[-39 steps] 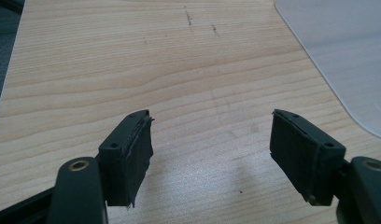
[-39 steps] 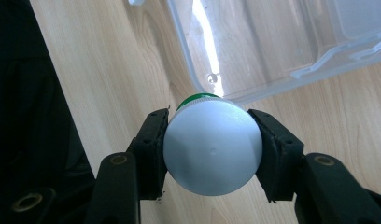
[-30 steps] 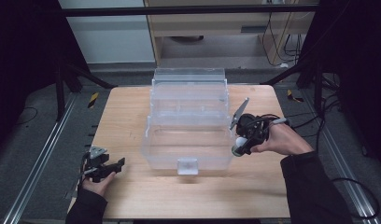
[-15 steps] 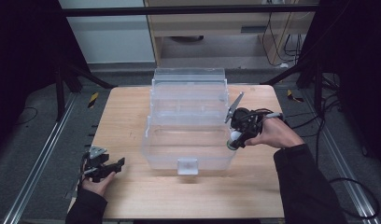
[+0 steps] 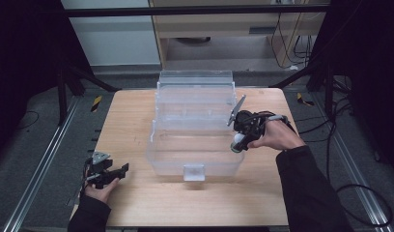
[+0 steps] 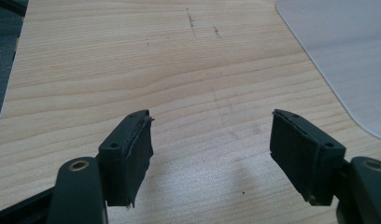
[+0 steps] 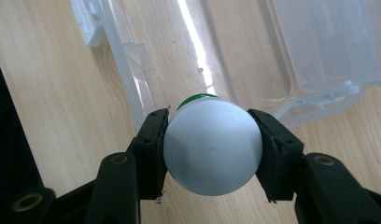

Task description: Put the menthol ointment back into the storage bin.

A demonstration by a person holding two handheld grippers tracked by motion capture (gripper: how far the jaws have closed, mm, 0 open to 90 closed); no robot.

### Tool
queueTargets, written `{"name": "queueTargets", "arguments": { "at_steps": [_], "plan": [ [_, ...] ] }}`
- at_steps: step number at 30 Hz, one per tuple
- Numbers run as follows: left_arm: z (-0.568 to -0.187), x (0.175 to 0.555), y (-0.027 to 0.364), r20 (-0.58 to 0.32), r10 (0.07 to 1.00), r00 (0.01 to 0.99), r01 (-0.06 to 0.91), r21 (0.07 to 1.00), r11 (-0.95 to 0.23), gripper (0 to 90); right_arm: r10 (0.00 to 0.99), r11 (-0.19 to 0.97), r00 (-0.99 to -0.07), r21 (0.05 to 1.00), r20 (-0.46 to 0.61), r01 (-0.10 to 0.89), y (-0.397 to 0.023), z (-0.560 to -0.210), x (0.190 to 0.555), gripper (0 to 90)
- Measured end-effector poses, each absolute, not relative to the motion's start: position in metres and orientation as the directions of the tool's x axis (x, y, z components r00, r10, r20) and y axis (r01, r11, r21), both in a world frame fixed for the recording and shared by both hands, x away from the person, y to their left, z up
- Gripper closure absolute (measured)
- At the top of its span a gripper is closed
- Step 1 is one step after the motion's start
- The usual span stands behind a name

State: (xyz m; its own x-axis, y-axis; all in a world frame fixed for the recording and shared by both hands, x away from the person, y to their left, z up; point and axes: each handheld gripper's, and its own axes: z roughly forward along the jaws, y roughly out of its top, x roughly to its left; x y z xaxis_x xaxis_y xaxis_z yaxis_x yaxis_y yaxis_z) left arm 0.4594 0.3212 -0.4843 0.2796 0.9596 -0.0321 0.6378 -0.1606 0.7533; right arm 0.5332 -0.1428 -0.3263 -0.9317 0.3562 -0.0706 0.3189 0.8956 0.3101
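Your right gripper [image 7: 212, 149] clenched a smooth, probably light and slippery white bottle [image 7: 212, 147] around its sides; your left gripper [image 6: 212, 149] rested released.

Wooden table [image 5: 137, 116] centre, grey floor [image 5: 31, 145] at 9 o'clock, cables [image 5: 344, 125] at 3 o'clock, yellow-black marker [image 5: 96, 103] at 10 o'clock.

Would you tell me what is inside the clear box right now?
The clear box looks empty: the wooden table shows through its bottom. The right gripper holds a white bottle over its right rim, which hides what lies directly below.
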Motion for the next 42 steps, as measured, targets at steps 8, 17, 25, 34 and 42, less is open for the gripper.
{"name": "queueTargets", "arguments": {
  "at_steps": [8, 17, 25, 34, 42],
  "plan": [
    [-0.484, 0.459, 0.322, -0.032, 0.96, 0.279, 0.637, 0.754, -0.161, 29.1, 0.344, 0.903, -0.936, 0.297, -0.071, 0.309, -0.137, -0.335, 0.538, 50.2],
    [-0.484, 0.459, 0.322, -0.032, 0.96, 0.279, 0.637, 0.754, -0.16, 29.2, 0.327, 0.913, -0.943, 0.278, -0.063, 0.298, -0.132, -0.35, 0.539, 50.3],
    [-0.484, 0.459, 0.322, -0.031, 0.96, 0.279, 0.638, 0.753, -0.161, 29.2, 0.324, 0.914, -0.945, 0.273, -0.047, 0.3, -0.132, -0.361, 0.542, 50.2],
    [-0.484, 0.46, 0.323, -0.03, 0.96, 0.278, 0.638, 0.752, -0.162, 29.2, 0.332, 0.914, -0.942, 0.261, -0.039, 0.311, -0.132, -0.369, 0.542, 50.2],
    [-0.485, 0.46, 0.323, -0.03, 0.96, 0.279, 0.639, 0.752, -0.162, 29.3, 0.331, 0.917, -0.943, 0.249, -0.036, 0.312, -0.131, -0.375, 0.543, 50.1]
  ]
}}
